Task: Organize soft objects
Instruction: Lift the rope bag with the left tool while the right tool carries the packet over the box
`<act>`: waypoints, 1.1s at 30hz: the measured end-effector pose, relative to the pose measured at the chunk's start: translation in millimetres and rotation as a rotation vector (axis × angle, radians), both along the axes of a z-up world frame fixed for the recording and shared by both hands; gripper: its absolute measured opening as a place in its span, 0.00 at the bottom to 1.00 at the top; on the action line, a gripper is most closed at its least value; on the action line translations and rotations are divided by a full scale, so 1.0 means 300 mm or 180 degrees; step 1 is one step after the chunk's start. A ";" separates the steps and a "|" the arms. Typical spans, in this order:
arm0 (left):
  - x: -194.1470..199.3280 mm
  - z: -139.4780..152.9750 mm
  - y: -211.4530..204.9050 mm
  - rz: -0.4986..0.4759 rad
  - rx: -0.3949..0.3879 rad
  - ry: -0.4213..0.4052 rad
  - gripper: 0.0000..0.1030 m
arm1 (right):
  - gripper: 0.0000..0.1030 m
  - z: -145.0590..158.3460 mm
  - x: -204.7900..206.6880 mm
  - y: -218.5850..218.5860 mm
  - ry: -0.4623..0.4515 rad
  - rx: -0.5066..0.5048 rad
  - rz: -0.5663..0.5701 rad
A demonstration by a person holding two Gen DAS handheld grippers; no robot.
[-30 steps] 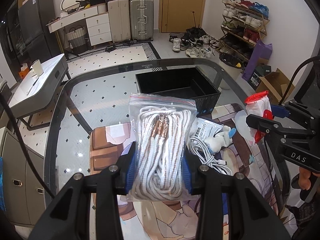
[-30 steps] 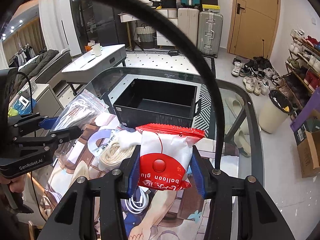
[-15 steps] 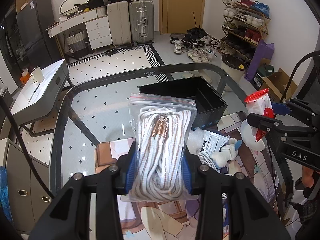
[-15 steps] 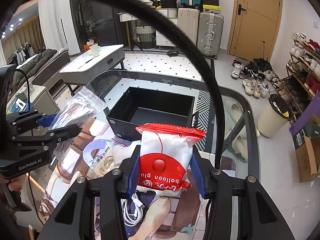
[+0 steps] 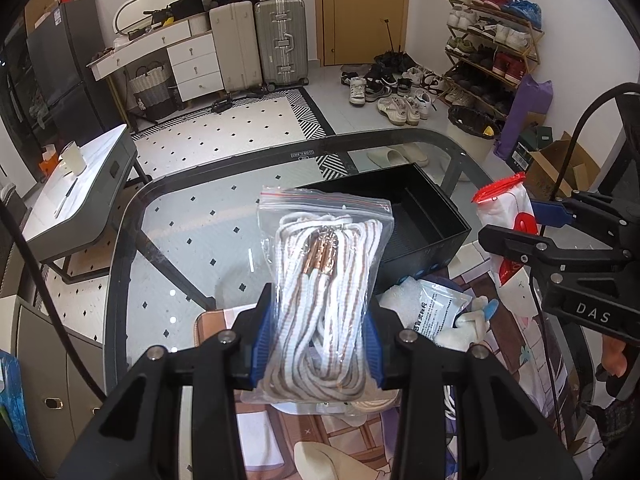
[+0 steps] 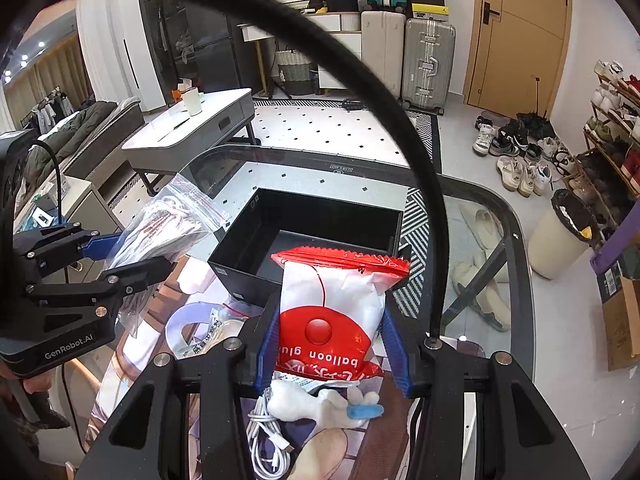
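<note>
your left gripper [image 5: 320, 344] is clamped on a clear zip bag of white cord [image 5: 324, 284], its blue pads [image 5: 262, 344] pressing both sides of the bag's lower half. the bag stands upright between the fingers, red zip strip at 12 o'clock, and it is lifted clear of the glass table [image 5: 180, 240].

your right gripper [image 6: 330, 354] is closed on a red-and-white balloon glue packet [image 6: 332, 308], also upright and held in the air, with the printed words upside down in that wrist view. in the left wrist view the same packet [image 5: 510, 224] shows at 3 o'clock, pinched in the other tool's fingers.

the open black box [image 6: 316, 236] sits on the table at 12 o'clock from the right gripper, just beyond the packet's top edge; from the left wrist the box [image 5: 420, 216] lies at about 1 o'clock, partly behind the cord bag.

below the right gripper, on the printed mat [image 6: 132, 344], lie a white plush toy with a blue tip [image 6: 320, 402], a coiled white charging cable [image 6: 266, 444] at 7 o'clock and a flat white sachet [image 5: 436, 312] near the box's near wall. the plush touches the cable's coil.
</note>
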State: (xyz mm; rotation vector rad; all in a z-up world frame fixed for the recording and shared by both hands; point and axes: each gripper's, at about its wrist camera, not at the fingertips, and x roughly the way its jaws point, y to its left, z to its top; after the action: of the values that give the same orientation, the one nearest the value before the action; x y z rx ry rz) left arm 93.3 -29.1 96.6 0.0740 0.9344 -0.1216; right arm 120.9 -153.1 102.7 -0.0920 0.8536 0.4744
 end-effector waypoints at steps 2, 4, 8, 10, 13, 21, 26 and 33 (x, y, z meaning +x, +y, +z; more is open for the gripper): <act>0.018 -0.002 -0.002 -0.0015 0.0008 0.0012 0.36 | 0.45 -0.002 0.018 0.010 0.0009 0.0005 0.0008; 0.035 -0.002 -0.003 -0.0021 0.0016 0.0016 0.36 | 0.45 -0.007 0.033 0.019 0.0017 0.0000 0.0019; 0.063 -0.001 -0.003 -0.0038 0.0024 0.0022 0.36 | 0.45 -0.012 0.063 0.026 0.0033 0.0007 0.0015; 0.079 0.000 -0.005 -0.0048 0.0028 0.0019 0.36 | 0.45 -0.012 0.075 0.027 0.0038 0.0001 0.0021; 0.101 -0.005 -0.001 -0.0042 0.0022 0.0024 0.36 | 0.45 -0.014 0.095 0.026 0.0049 -0.0005 0.0022; 0.164 -0.024 0.014 -0.0040 -0.0016 0.0049 0.36 | 0.45 -0.022 0.172 0.038 0.0092 0.0016 0.0013; 0.202 -0.037 0.019 -0.0054 -0.0040 0.0062 0.36 | 0.45 -0.024 0.206 0.050 0.0096 0.0042 0.0025; 0.253 -0.068 0.018 -0.0061 -0.0092 0.0107 0.36 | 0.45 -0.042 0.250 0.077 0.0139 0.0048 0.0055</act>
State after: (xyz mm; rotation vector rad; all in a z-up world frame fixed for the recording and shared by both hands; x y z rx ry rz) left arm 169.2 -23.7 76.1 0.0543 0.9655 -0.1546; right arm 195.9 -130.0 90.1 -0.0755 0.8925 0.5003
